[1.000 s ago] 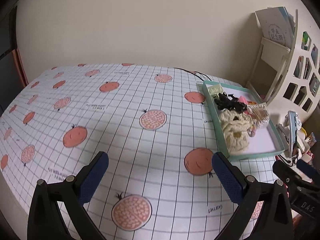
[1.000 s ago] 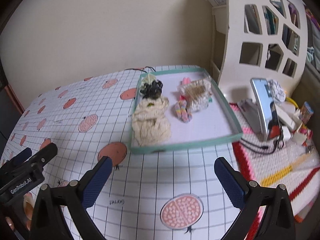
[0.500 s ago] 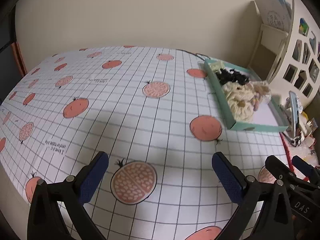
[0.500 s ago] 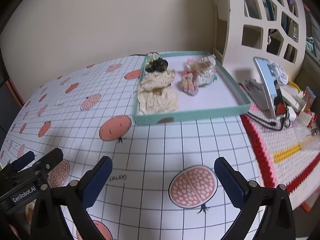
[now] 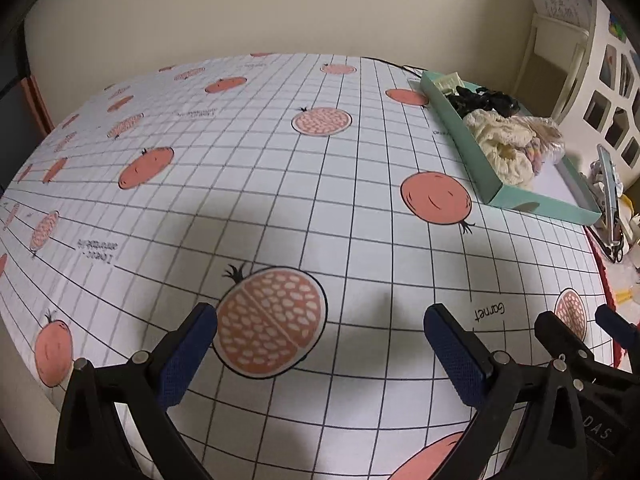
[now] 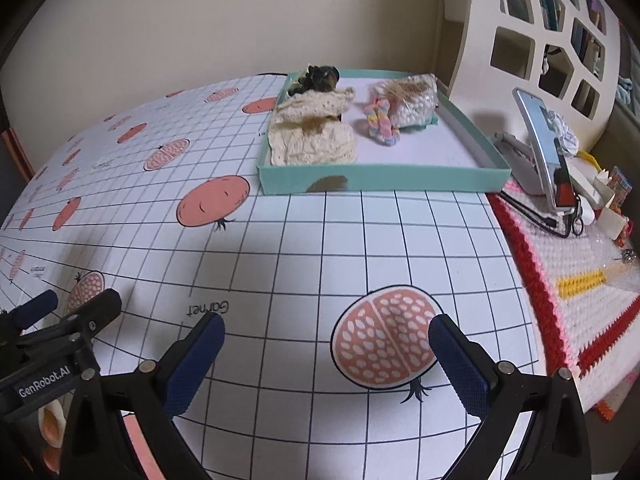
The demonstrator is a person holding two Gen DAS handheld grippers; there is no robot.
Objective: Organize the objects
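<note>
Right wrist view: your teal tray (image 6: pixel 384 178) sits ahead of the right gripper (image 6: pixel 326 342), across a stretch of bare tablecloth, a touch left of centre between the fingers. Its long axis runs away from you toward the wall. Inside it, from the left wall rightward: a cream crocheted piece (image 6: pixel 312 136) against the near-left corner, a dark tangled item (image 6: pixel 318 76) behind it at the far end, a pastel twisted band (image 6: pixel 380 120) mid-tray, and a clear bag of white beads (image 6: pixel 412 96) beyond that. The near-right part of the tray floor is bare.

Right gripper: jaws spread wide, nothing between them, hanging over the surface (image 6: pixel 280 240) above a printed pomegranate.

Left wrist view: left gripper (image 5: pixel 320 336) likewise spread wide and empty. From here the tray (image 5: pixel 480 168) lies well ahead and far off to the right, its long side wall presented edge-on.

Judgement: your right gripper is the nearer and squarer to the tray, so any reach into it falls to that hand, straight forward. No loose item shows on the tablecloth near either gripper, so the sorting looks largely done.

Beyond the tray on the right: a propped phone (image 6: pixel 546 152) on a crocheted mat (image 6: pixel 580 276), and a white cut-out shelf (image 6: pixel 540 28) against the wall. Keep clear of the phone's cable.
</note>
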